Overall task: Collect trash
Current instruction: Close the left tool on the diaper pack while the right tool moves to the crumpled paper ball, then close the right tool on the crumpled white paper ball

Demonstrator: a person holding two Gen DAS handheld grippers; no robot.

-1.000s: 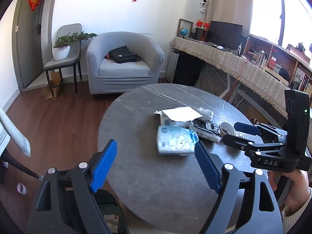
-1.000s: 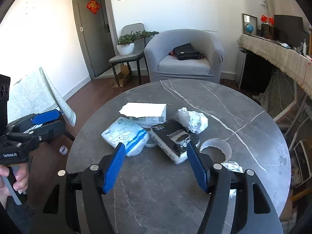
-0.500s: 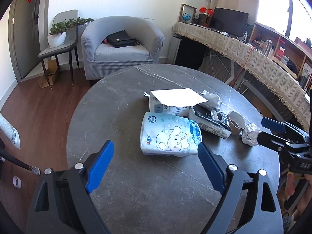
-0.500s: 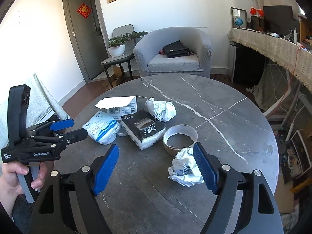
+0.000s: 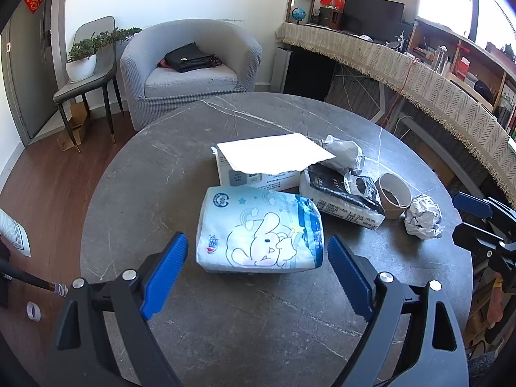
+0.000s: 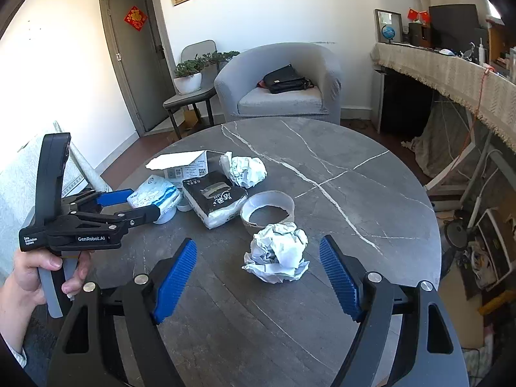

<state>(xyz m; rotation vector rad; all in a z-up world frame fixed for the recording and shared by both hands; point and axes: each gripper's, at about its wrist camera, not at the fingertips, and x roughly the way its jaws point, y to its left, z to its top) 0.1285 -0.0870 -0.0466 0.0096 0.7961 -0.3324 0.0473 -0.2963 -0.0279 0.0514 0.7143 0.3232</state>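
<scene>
On the round grey marble table (image 5: pixel 154 174) lies a heap of trash. It holds a blue-and-white tissue pack (image 5: pixel 258 232), a white box with a torn flap (image 5: pixel 271 158), a black pack (image 5: pixel 338 198), a brown paper cup (image 5: pixel 395 196) and two crumpled paper balls (image 5: pixel 422 217) (image 5: pixel 345 151). My left gripper (image 5: pixel 256 242) is open, its blue pads flanking the near end of the tissue pack without touching it. My right gripper (image 6: pixel 258 245) is open just in front of the nearer paper ball (image 6: pixel 277 258). In the right wrist view a hand holds the left gripper (image 6: pixel 145 203) at the tissue pack (image 6: pixel 154 195).
A grey armchair (image 5: pixel 193 74) with a black bag stands behind the table, and a chair with a potted plant (image 5: pixel 84 61) is to its left. A long counter with a fringed cloth (image 5: pixel 419 74) runs along the right. Wooden floor (image 5: pixel 48 177) lies to the left.
Both grippers have come forward and lower over the table, with jaws a little wider. The left now flanks the tissue pack. The right has swung from the black pack to the paper ball.
</scene>
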